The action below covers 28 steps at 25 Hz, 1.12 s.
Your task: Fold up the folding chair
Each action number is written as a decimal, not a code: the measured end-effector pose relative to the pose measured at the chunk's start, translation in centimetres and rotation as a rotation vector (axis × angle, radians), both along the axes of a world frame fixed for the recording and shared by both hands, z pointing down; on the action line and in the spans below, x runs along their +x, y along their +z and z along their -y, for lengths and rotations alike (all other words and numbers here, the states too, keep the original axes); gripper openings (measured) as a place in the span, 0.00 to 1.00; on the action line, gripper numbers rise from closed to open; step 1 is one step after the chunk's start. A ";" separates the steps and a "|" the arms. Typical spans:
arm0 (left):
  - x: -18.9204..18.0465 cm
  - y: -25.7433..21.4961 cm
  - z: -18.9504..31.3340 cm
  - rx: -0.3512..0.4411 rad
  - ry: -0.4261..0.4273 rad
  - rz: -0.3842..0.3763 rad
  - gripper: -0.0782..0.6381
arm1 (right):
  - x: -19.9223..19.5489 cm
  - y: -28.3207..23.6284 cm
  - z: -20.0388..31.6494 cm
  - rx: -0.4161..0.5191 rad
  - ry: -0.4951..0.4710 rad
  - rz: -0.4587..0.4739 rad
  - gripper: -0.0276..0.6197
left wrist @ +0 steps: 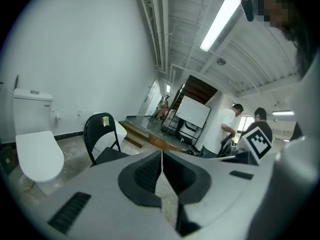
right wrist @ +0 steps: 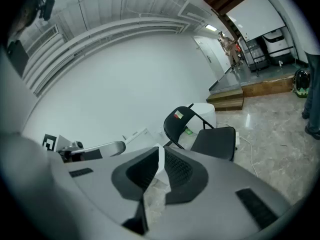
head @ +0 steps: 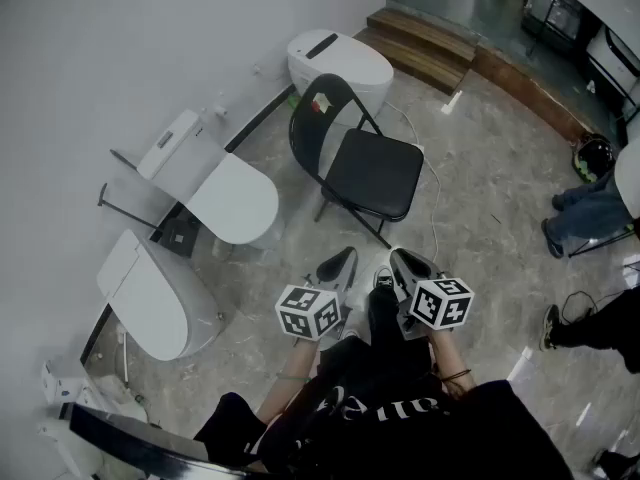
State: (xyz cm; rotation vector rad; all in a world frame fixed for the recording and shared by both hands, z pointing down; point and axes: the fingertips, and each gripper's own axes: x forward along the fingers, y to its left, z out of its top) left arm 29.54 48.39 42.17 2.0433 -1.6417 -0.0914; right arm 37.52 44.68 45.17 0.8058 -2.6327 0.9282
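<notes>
The black folding chair stands unfolded on the marble floor, its backrest bearing a small coloured sticker. It also shows in the left gripper view as the chair and in the right gripper view as the chair. Both grippers are held side by side in front of me, well short of the chair's seat. My left gripper has its jaws together with nothing between them. My right gripper is likewise shut and empty.
Several white toilets stand along the wall: one behind the chair, another to its left, a third nearer me. Wooden steps rise at the back. People's legs are at the right. A cable runs across the floor.
</notes>
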 end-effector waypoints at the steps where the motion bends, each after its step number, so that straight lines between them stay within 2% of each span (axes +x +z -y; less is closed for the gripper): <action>1: -0.4 0.2 1.0 -0.002 0.001 0.002 0.12 | -0.3 0.2 1.0 -0.003 0.002 0.002 0.11; 9: -3.3 0.2 11.0 0.003 -0.047 0.012 0.12 | -2.2 0.8 11.5 -0.005 -0.032 -0.009 0.11; 16: -2.8 0.8 19.0 -0.026 -0.069 0.009 0.12 | -2.6 1.4 19.9 -0.019 -0.075 -0.024 0.11; 23: -3.0 1.6 22.7 -0.061 -0.101 0.019 0.12 | -4.1 3.0 24.0 -0.065 -0.128 -0.014 0.11; 28: -5.0 2.2 23.9 -0.098 -0.141 0.021 0.12 | -4.8 3.9 25.9 -0.102 -0.128 -0.008 0.11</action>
